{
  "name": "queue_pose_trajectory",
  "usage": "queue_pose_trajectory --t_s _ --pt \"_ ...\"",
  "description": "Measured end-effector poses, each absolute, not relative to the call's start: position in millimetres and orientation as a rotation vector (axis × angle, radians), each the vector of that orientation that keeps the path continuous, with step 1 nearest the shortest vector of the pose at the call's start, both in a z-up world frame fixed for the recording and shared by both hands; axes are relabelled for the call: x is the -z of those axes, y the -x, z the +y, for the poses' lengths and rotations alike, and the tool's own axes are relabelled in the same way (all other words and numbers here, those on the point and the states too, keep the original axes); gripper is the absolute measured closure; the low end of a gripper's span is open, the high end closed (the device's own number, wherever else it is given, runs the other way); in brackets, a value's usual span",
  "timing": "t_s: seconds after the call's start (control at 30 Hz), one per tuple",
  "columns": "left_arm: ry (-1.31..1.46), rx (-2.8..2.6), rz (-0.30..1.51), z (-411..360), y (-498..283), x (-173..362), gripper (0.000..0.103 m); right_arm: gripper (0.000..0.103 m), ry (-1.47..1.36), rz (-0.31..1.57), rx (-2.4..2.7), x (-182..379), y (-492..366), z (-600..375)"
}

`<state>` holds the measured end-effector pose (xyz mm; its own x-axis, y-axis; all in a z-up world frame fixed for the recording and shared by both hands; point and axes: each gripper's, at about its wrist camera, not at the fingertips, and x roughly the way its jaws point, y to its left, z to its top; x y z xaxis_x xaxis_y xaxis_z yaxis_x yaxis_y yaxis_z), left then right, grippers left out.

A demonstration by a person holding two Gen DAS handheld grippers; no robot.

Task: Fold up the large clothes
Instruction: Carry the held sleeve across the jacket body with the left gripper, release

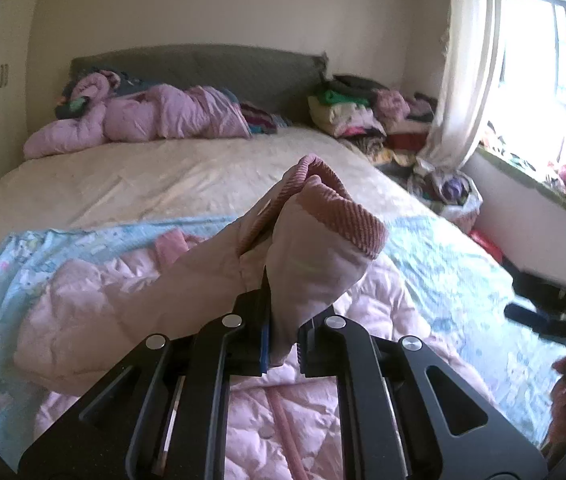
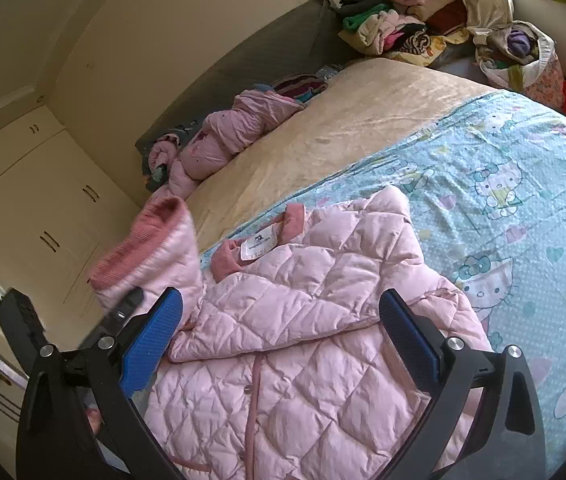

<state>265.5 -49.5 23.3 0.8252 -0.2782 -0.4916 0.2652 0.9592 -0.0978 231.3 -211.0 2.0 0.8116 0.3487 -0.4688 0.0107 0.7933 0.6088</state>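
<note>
A pink quilted jacket (image 2: 303, 320) lies on the blue cartoon-print sheet (image 2: 523, 184) of the bed, front up, collar and white label toward the headboard. My left gripper (image 1: 283, 336) is shut on the jacket's sleeve (image 1: 315, 248), near its ribbed pink cuff (image 1: 347, 216), and holds it raised above the jacket body (image 1: 283, 408). That raised sleeve and the left gripper also show at the left of the right wrist view (image 2: 151, 248). My right gripper (image 2: 283, 344) is open and empty, hovering over the jacket's chest.
Another pink padded garment (image 1: 155, 120) lies by the grey headboard (image 1: 203, 64). Stacks of folded clothes (image 1: 355, 108) and a full bag (image 1: 455, 196) sit right of the bed, near the curtain and window. White wardrobes (image 2: 43, 208) stand on the left.
</note>
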Motion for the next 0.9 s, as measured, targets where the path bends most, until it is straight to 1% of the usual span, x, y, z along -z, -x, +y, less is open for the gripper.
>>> queue_pose_trajectory --t_s 0.47,0.67,0.73,0.77,0.8,0.83,0.87,0.9 --pt "-0.106 0.347 0.698 -85 -275 37 0.096 0.005 -0.647 0.622 -0.171 7 -234 -217" --pt "-0.164 0.365 0.754 -97 -272 49 0.081 0.005 -0.647 0.632 -0.171 10 -237 -216" --pt "-0.171 0.370 0.774 -98 -270 52 0.072 0.005 -0.646 0.635 -0.171 10 -238 -215" --pt "-0.174 0.382 0.782 -99 -267 53 0.065 0.005 -0.646 0.638 -0.171 11 -239 -214" --pt "-0.169 0.404 0.789 -100 -266 54 0.043 0.005 -0.647 0.641 -0.173 11 -239 -214" --pt "-0.147 0.443 0.795 -100 -261 53 0.016 0.005 -0.649 0.643 -0.175 12 -240 -213" --pt "-0.145 0.435 0.780 -100 -257 51 0.013 0.005 -0.648 0.646 -0.176 13 -241 -212" --pt "-0.150 0.423 0.766 -100 -254 49 0.013 0.005 -0.646 0.647 -0.176 13 -241 -211"
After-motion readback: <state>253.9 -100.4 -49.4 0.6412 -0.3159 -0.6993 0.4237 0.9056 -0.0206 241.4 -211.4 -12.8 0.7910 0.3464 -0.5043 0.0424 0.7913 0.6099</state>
